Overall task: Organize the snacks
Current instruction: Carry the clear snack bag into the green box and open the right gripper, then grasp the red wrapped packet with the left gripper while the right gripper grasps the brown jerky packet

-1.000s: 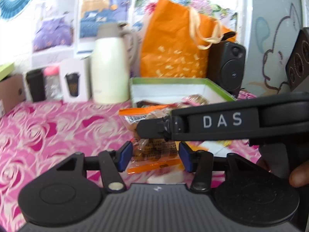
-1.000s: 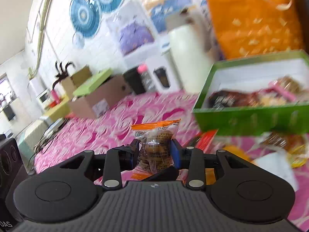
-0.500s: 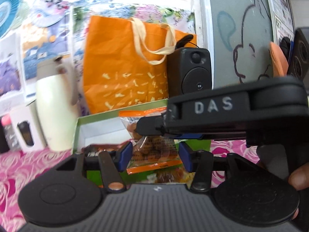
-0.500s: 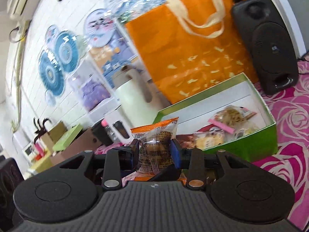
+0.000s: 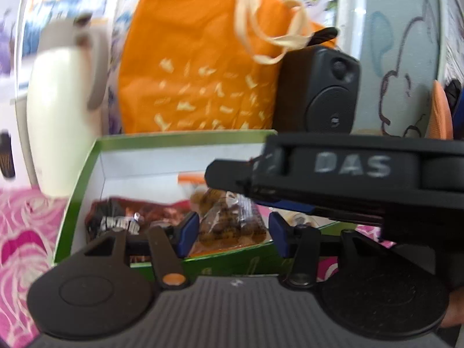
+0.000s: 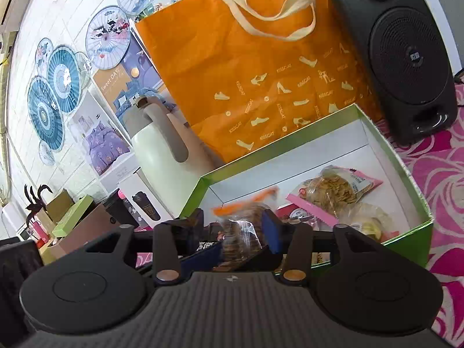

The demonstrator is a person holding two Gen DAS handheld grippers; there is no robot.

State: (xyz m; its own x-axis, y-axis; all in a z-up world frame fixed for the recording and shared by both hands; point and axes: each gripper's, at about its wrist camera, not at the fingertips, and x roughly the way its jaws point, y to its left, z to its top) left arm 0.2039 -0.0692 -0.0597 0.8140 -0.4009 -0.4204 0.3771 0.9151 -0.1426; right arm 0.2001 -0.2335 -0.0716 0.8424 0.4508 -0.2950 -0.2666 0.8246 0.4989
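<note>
A clear snack packet with orange ends [image 6: 240, 232] holds brown pieces. It sits between the fingers of my right gripper [image 6: 232, 233], over the near edge of the green box [image 6: 406, 171]. The jaws have spread and the packet is blurred, loose between the pads. In the left wrist view the same packet [image 5: 229, 220] hangs under my right gripper's black body [image 5: 348, 174], over the box [image 5: 87, 156]. My left gripper [image 5: 233, 232] is open and empty, its blue pads on either side of the packet. The box holds a dark packet [image 5: 121, 217] and a pink-edged packet [image 6: 333, 191].
An orange tote bag [image 6: 261, 72] and a black speaker [image 6: 406, 55] stand behind the box. A cream thermos jug [image 6: 162, 150] stands to its left. A pink floral cloth [image 6: 440, 174] covers the table. Cardboard boxes [image 6: 72, 220] sit far left.
Both grippers have moved forward over the green box. My right gripper's jaws have opened wider and the orange-ended packet has come loose between them.
</note>
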